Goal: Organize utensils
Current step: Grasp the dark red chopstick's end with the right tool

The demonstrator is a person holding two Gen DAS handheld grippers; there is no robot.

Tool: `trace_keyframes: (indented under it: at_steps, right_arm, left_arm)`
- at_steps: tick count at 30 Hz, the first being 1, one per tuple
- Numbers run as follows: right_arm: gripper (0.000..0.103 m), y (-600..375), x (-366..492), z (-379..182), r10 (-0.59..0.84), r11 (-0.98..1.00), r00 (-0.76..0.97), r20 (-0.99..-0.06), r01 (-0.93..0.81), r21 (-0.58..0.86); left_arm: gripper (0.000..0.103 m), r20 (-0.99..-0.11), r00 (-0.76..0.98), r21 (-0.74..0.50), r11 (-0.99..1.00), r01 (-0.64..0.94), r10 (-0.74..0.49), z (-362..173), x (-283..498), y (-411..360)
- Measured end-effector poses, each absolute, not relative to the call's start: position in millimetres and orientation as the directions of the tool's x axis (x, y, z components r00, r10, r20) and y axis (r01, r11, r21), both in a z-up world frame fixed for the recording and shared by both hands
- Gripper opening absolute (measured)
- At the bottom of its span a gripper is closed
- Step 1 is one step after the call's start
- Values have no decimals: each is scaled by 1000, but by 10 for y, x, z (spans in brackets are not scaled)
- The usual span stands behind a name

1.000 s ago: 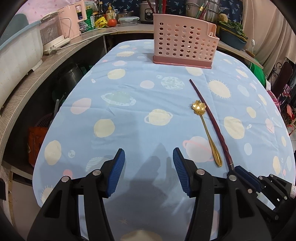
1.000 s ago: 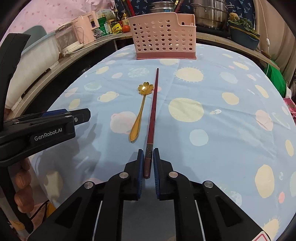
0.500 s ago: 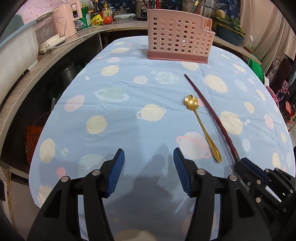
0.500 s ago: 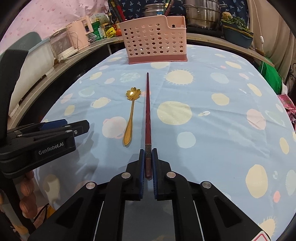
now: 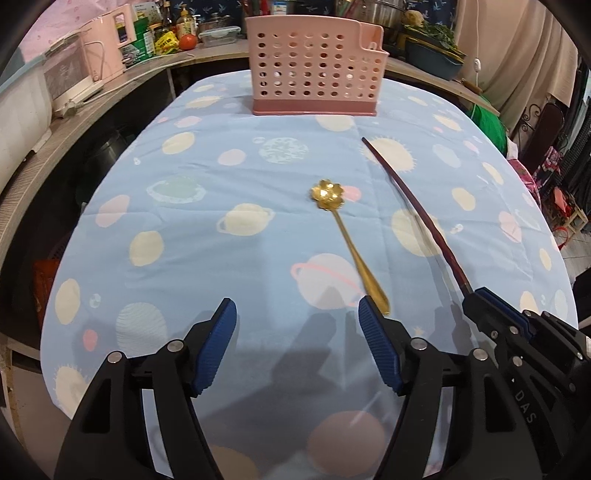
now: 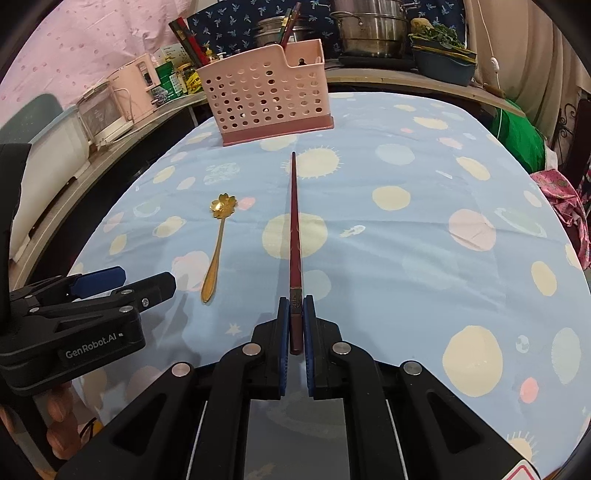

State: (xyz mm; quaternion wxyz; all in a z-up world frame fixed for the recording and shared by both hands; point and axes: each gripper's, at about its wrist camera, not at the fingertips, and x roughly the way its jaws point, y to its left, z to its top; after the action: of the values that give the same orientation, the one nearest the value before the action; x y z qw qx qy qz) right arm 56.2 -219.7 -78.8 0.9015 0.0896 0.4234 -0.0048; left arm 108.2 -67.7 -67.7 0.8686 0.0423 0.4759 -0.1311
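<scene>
A pink perforated utensil basket (image 5: 314, 66) (image 6: 266, 92) stands at the far end of the table. A gold spoon with a flower-shaped bowl (image 5: 345, 236) (image 6: 218, 243) lies on the blue cloth. My right gripper (image 6: 295, 300) (image 5: 476, 295) is shut on the thick end of a dark red chopstick (image 6: 294, 229) (image 5: 417, 206), which points toward the basket and casts a shadow beside itself. My left gripper (image 5: 295, 306) (image 6: 136, 282) hovers near the spoon's handle end. Its jaws are opening and hold nothing.
The table wears a blue planet-print cloth (image 5: 207, 206). A counter behind and to the left carries a pink appliance (image 5: 107, 55), bottles and pots (image 6: 373, 33). More chopsticks stick up behind the basket (image 6: 288, 26). A green bag (image 6: 517, 140) sits off the right edge.
The left jaws have spread wider. Both grippers have moved toward the basket. The right gripper has kept its hold on the chopstick, which now lies farther from the spoon.
</scene>
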Motion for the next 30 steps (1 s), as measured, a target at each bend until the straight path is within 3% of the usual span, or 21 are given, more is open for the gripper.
trace_keyframes:
  at_steps: [12,16,21,28,30]
  right_arm:
    - [7,-2373,481,-871,69,977,637,-768,114,182]
    - [7,-2389,474,-878,76,974,639,-766,115,193]
    - [7,-2394,482,-900,85,973,638,-766,111,200]
    - [7,-2394,499,-910,94,972,637,-765,107,208]
    - [7,-2391,496,-912,95,972,636,-765,105,209]
  left_arm:
    - [65,-845,477,-90,943,320,-242,-750,1027,-926]
    - [60,-852,463,-94,941,325,-245,-796,1045,-987]
    - [49,-847,472,-91,942,322,-244,-792,1090,-1025]
    - [14,-846,468,-93,936,341,-254,-784,1084,-1058]
    - [12,-847,463,-98,933,345,-261,-782,1079,-1061]
